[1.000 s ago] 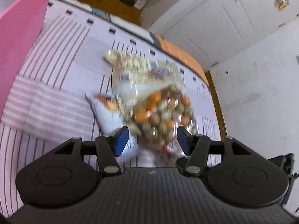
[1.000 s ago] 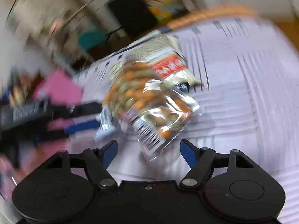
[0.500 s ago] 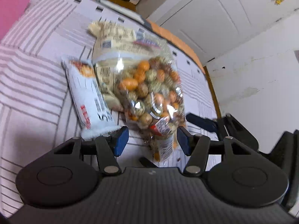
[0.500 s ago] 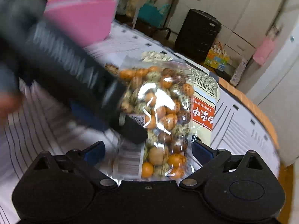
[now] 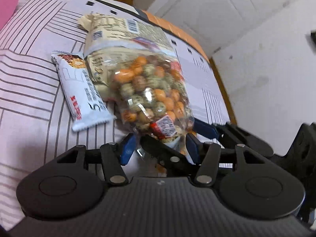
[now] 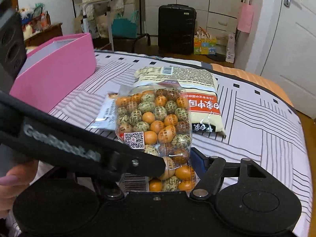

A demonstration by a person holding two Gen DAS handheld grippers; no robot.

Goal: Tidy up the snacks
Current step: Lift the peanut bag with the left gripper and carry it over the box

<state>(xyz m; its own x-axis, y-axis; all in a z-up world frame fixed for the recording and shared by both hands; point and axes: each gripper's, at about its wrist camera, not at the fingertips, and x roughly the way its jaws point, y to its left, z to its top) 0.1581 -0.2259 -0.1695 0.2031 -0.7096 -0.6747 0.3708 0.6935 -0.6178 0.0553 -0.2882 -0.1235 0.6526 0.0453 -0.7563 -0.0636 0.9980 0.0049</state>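
Snacks lie in a small cluster on a striped bedspread (image 6: 256, 118), with the clear bag of orange and speckled coated nuts (image 6: 156, 118) as the landmark. It sits partly on top of a larger cream packet (image 6: 199, 90) that carries a red label and reaches out beyond the nut bag's far end. A white bar wrapper (image 5: 83, 90) lies just beside the nut bag on its left in the left wrist view, touching or slightly tucked under it. A pink box (image 6: 53, 69) stands on the bed well apart from the nut bag, to its far left in the right wrist view.

Both grippers meet at the near end of the nut bag. Left gripper (image 5: 160, 148): blue pads partly apart and closing in slightly, the bag's bottom edge between them; whether the pads press on the film cannot be told. Right gripper (image 6: 158, 165): jaws closing, the near end of the nut bag between them. Its right blue pad sits against the bag's side; its left pad is hidden behind the left gripper's black arm, which crosses in front of the bag. A firm grip is not clear.

A hand (image 6: 11, 183) shows at the left edge of the right wrist view, near the bag's near end.
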